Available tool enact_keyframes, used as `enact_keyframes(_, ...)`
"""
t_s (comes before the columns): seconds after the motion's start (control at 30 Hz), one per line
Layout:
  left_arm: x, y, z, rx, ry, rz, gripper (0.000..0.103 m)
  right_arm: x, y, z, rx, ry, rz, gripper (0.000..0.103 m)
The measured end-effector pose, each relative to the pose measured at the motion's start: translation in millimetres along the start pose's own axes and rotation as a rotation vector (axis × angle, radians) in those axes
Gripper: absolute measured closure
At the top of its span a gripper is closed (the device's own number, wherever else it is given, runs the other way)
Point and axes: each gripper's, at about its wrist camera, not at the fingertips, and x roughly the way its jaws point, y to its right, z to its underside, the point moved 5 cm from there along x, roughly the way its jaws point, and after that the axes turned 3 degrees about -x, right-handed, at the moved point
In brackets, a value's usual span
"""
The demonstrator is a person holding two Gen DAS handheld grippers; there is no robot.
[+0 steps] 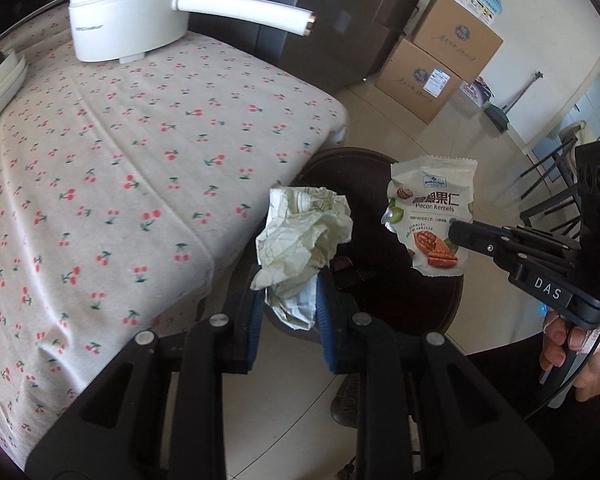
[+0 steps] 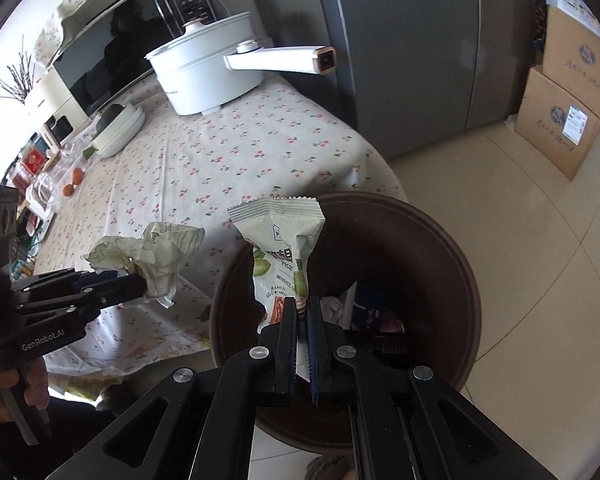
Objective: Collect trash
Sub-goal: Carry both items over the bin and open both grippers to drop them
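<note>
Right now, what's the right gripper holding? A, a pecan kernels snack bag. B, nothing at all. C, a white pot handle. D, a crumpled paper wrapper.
A: the right gripper is clamped on the lower part of the pecan kernels snack bag above the brown trash bin, while the crumpled paper wrapper sits in the left gripper.

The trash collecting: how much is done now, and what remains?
Done: some wrappers already lie inside the brown bin. In hand: the left claw is clamped on a crumpled paper, and the right claw pinches a pecan kernels packet above the bin's opening. Left: release both into the bin. No other trash is evident on the tablecloth nearby.
</note>
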Motion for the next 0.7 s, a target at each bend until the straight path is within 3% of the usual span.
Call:
enact_keyframes(0.2, 22.3, 23.1, -4.5, 0.063, -0.001, 0.026, 0.075, -8.5, 31.9, 10.0, 0.057, 0.004, 0.028, 0.098)
enact_keyframes(0.23, 23.9, 24.6, -5.0, 0.063, 0.004, 0.038, 0.071, -8.7, 35.9, 11.1, 0.064, 0.003, 0.033, 0.098)
enact_keyframes(0.27, 25.3, 24.6, -6.2, 0.060, 0.006, 0.044, 0.066, -8.9, 38.9, 11.9, 0.070, 0.002, 0.037, 0.098)
enact_keyframes(0.33, 27.2, 23.1, -8.1, 0.045, 0.003, 0.027, 0.025, -8.7, 44.1, 12.9, 0.081, 0.000, 0.041, 0.098)
enact_keyframes(0.4, 22.6, 20.5, -9.6, 0.025, 0.039, -0.015, 0.013, -8.5, 45.2, 12.1, 0.086, 0.000, 0.042, 0.098)
enact_keyframes(0.7, 12.9, 14.0, -4.2, 0.050, 0.049, -0.104, 0.013, -6.1, 37.9, 11.3, 0.073, -0.005, 0.029, 0.096)
